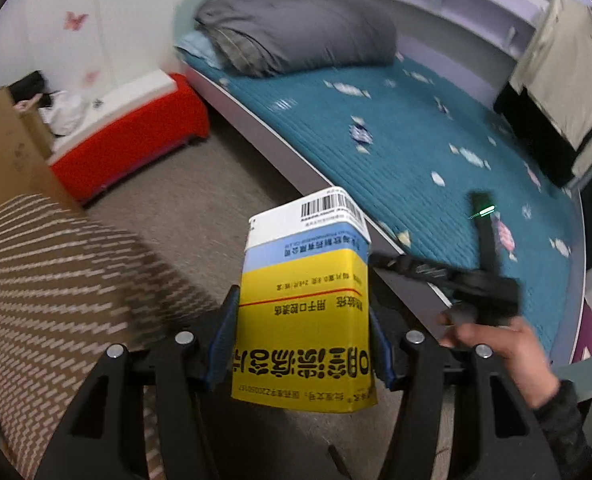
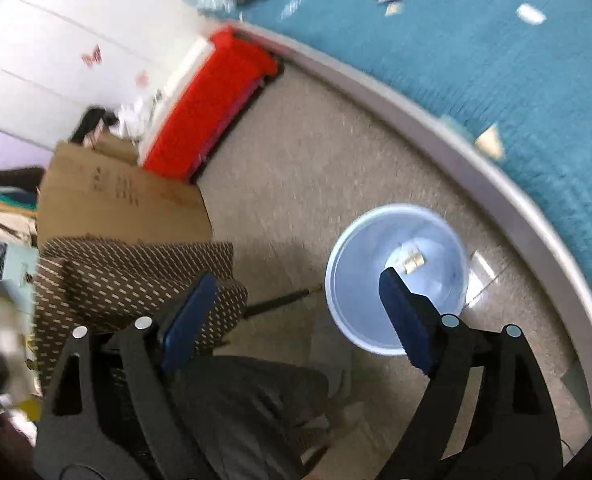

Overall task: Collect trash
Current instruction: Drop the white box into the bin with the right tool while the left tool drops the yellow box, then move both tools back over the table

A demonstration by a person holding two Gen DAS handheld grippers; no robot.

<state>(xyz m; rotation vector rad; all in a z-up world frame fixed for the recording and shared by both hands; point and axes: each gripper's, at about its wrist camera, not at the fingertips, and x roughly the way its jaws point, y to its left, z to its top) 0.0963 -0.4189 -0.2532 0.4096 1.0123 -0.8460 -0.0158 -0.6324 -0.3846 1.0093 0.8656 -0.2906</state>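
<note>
Left gripper (image 1: 301,344) of mine is clamped on a yellow, blue and white cardboard medicine box (image 1: 307,304), not yet binned. Right gripper (image 2: 296,320) stands wide apart and empty above the pale blue round plastic bin (image 2: 351,280), which holds a small scrap (image 2: 409,260). More wrappers (image 1: 360,133) lie mid-bed on the teal quilted bedspread (image 1: 435,152).

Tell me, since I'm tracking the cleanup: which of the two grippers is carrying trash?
The left gripper: its blue pads clamp the yellow box. The right gripper stands wide open and empty above the blue bin.
</note>
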